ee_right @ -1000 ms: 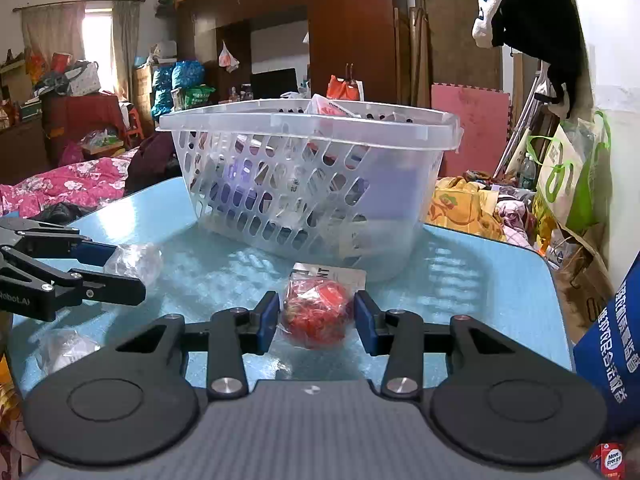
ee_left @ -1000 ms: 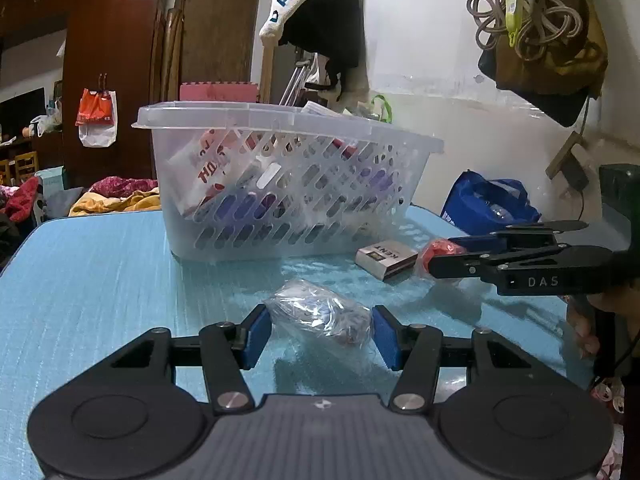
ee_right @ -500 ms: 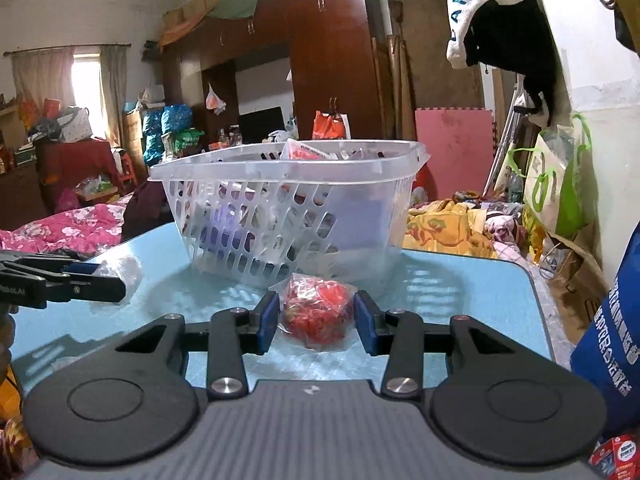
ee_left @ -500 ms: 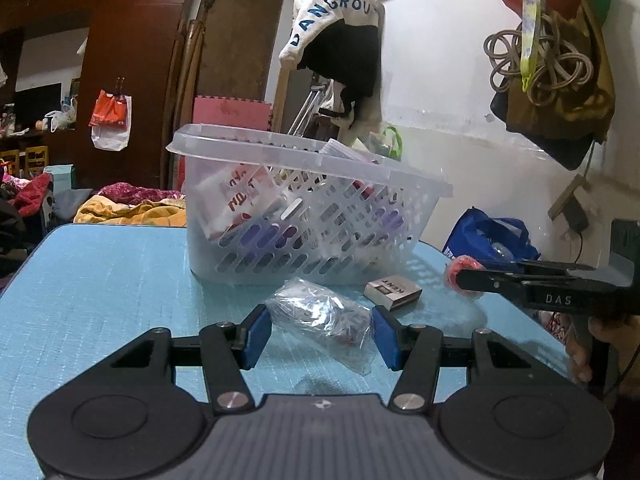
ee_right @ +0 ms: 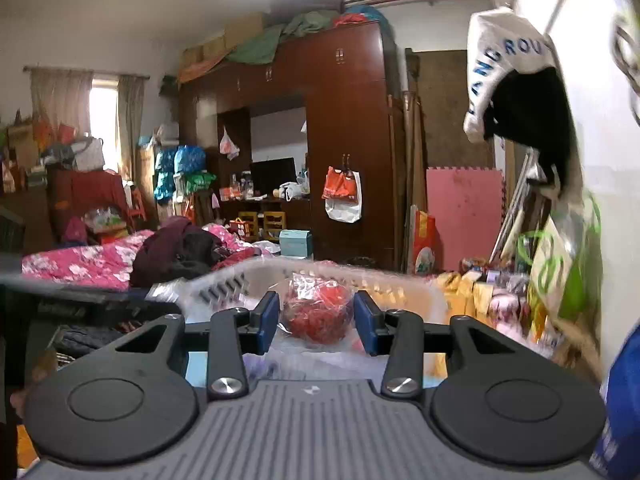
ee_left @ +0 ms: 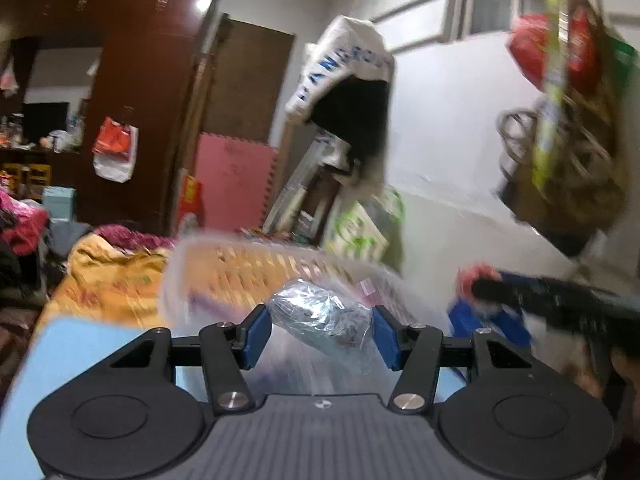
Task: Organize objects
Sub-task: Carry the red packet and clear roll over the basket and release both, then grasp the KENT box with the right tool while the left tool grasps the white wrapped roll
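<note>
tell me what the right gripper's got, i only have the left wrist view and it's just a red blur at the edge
Observer: The right gripper is shut on a red bundle in clear plastic wrap, held between both blue pads.
Operator: is it over the basket yet
Observer: The white plastic basket lies just beyond and below the bundle; its blurred rim crosses behind the pads.
Operator: can you see my left gripper from there
Observer: Only as a dark blurred bar at that view's left edge; its jaws don't show there. In its own view the left gripper grips a dark bundle in clear plastic.
</note>
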`<control>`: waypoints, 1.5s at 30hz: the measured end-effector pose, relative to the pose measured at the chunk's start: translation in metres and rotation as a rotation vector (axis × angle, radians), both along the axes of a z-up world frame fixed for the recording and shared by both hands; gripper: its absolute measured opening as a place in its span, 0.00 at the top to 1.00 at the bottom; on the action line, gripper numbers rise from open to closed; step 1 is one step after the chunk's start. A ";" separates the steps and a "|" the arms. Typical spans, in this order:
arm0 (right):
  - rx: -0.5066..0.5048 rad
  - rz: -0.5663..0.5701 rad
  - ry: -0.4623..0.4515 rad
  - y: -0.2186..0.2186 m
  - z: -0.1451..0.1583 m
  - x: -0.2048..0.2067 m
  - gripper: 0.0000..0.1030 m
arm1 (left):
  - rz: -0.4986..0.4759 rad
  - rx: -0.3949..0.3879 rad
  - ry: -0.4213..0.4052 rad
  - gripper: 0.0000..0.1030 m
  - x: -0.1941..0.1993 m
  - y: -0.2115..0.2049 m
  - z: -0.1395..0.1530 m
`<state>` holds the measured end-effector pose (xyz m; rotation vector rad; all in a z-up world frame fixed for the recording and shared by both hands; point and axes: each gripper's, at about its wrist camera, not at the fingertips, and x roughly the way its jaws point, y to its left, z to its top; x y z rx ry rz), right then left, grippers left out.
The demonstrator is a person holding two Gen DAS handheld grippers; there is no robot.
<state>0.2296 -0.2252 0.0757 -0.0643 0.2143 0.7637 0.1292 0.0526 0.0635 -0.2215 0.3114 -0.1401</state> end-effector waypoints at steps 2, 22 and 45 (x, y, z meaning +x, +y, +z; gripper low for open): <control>-0.026 -0.015 -0.002 0.020 0.009 0.019 0.57 | 0.025 -0.015 0.036 0.43 0.029 0.006 0.014; -0.085 -0.063 -0.011 -0.002 -0.035 -0.003 0.00 | -0.004 0.136 0.091 0.13 -0.051 -0.034 -0.039; -0.152 -0.027 0.241 0.009 -0.121 0.016 0.00 | -0.052 0.240 0.190 0.24 -0.095 -0.105 -0.122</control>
